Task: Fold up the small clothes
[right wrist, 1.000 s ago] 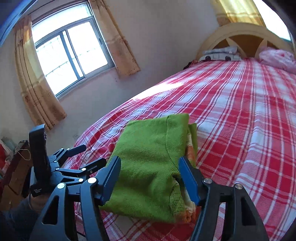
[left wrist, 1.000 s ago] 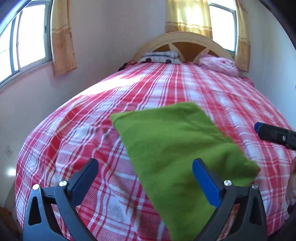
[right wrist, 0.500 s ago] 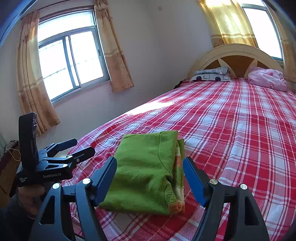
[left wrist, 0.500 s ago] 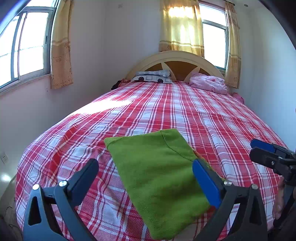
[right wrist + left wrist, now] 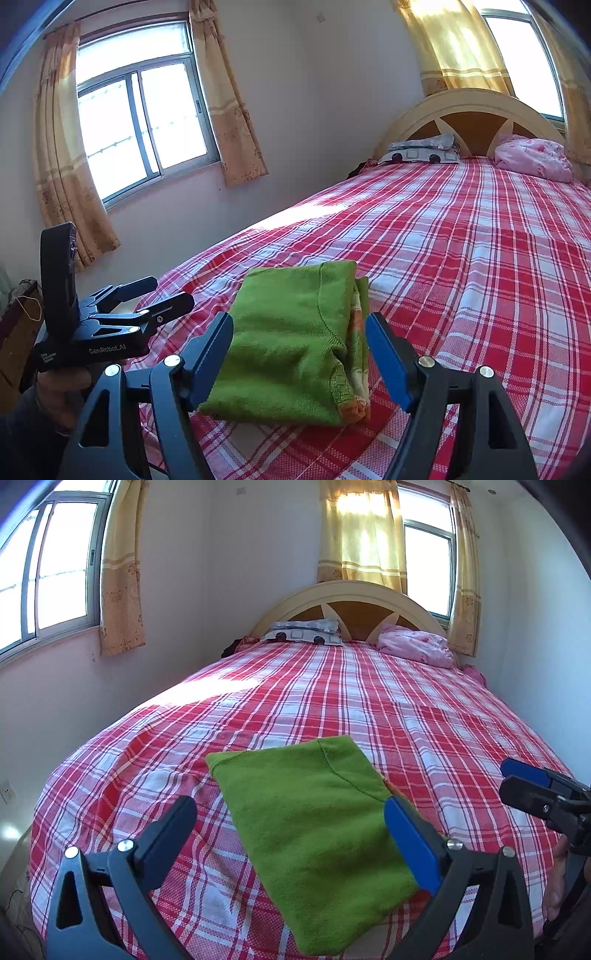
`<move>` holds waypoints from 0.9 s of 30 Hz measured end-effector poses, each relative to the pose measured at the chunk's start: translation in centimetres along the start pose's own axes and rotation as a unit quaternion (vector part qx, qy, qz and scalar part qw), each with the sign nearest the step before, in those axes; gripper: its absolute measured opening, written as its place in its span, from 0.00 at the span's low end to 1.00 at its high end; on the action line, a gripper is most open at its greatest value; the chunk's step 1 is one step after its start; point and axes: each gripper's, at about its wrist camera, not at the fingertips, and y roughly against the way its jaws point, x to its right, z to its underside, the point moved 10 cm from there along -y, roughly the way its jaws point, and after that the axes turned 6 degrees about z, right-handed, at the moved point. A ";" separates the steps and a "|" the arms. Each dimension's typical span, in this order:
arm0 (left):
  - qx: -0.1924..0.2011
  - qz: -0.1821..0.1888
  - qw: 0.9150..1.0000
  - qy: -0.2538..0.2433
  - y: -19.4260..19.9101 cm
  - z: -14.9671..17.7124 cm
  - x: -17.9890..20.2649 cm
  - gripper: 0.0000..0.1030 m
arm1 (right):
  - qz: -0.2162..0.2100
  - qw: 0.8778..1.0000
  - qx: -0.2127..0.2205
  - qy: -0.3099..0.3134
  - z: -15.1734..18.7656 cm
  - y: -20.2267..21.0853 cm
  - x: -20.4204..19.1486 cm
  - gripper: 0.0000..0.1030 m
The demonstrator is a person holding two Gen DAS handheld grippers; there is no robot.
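A green knitted garment [image 5: 314, 827] lies folded into a rectangle near the foot of the bed with the red plaid sheet [image 5: 369, 701]; an orange and white trim shows at its right edge [image 5: 356, 354]. My left gripper [image 5: 288, 812] hovers open above and in front of it, nothing between its fingers. My right gripper [image 5: 299, 336] is open too, its jaws wide on either side of the garment as seen, not pressing it. In the right wrist view the left gripper [image 5: 162, 295] shows at the left, held by a hand. In the left wrist view the right gripper [image 5: 517, 779] shows at the right edge.
A patterned pillow [image 5: 303, 633] and a pink bundle of cloth [image 5: 413, 646] lie by the curved headboard [image 5: 354, 598]. Curtained windows [image 5: 144, 125] stand along the left wall and behind the headboard. A wall runs close along the bed's left side.
Both grippers have drawn back and risen from the green garment, so it now sits lower and smaller in both views. The garment itself has stayed flat and folded.
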 end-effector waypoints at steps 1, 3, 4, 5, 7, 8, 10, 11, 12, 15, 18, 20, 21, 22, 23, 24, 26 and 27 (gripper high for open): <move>0.000 0.000 1.000 -0.001 0.0 0.0 0.1 1.00 | 0.000 1.000 0.000 0.000 0.0 0.0 0.0 0.73; 0.001 0.002 1.000 0.000 0.2 0.0 0.1 1.00 | 0.001 1.000 0.002 0.001 0.0 0.1 0.0 0.73; 0.002 0.002 1.000 0.000 0.2 -0.1 0.2 1.00 | 0.000 1.000 0.002 0.001 0.0 0.1 -0.1 0.73; 0.002 0.002 1.000 0.000 0.2 -0.1 0.1 1.00 | 0.000 1.000 0.002 0.002 0.0 0.1 -0.1 0.73; 0.004 0.001 1.000 0.001 0.4 -0.2 0.1 1.00 | -0.002 1.000 0.002 0.004 0.0 0.1 -0.2 0.73; 0.004 0.001 1.000 0.002 0.4 -0.2 0.0 1.00 | -0.003 1.000 0.002 0.005 0.0 0.1 -0.3 0.73; 0.004 0.001 1.000 0.004 0.4 -0.2 -0.1 1.00 | -0.004 1.000 0.003 0.007 -0.1 0.2 -0.4 0.73; 0.004 0.001 1.000 0.005 0.4 -0.3 -0.2 1.00 | -0.004 1.000 0.003 0.007 -0.1 0.2 -0.4 0.73; 0.004 0.001 1.000 0.005 0.4 -0.3 -0.2 1.00 | -0.004 1.000 0.004 0.007 -0.1 0.2 -0.4 0.73; 0.005 0.001 1.000 0.003 0.4 -0.3 -0.2 1.00 | -0.003 1.000 0.004 0.006 -0.1 0.2 -0.4 0.73; 0.006 0.002 1.000 0.001 0.5 -0.4 0.0 1.00 | -0.002 1.000 0.005 0.005 0.0 0.3 -0.3 0.73; 0.005 0.001 1.000 0.000 0.5 -0.4 0.0 1.00 | -0.002 1.000 0.004 0.004 0.0 0.3 -0.3 0.73; 0.006 0.001 1.000 0.001 0.5 -0.4 0.0 1.00 | -0.001 1.000 0.004 0.004 0.0 0.4 -0.2 0.73; 0.006 0.001 1.000 0.001 0.5 -0.4 0.0 1.00 | -0.001 1.000 0.005 0.004 0.0 0.4 -0.2 0.73; 0.005 0.001 1.000 0.001 0.4 -0.3 0.0 1.00 | -0.001 1.000 0.005 0.003 0.0 0.4 -0.2 0.73; 0.005 0.001 1.000 0.001 0.5 -0.3 0.0 1.00 | -0.001 1.000 0.004 0.003 0.0 0.4 -0.2 0.73; 0.005 0.001 1.000 0.000 0.5 -0.4 0.1 1.00 | -0.001 1.000 0.005 0.002 0.0 0.4 -0.2 0.73; 0.005 0.000 1.000 0.000 0.5 -0.4 0.1 1.00 | -0.001 1.000 0.006 0.002 0.0 0.5 -0.2 0.73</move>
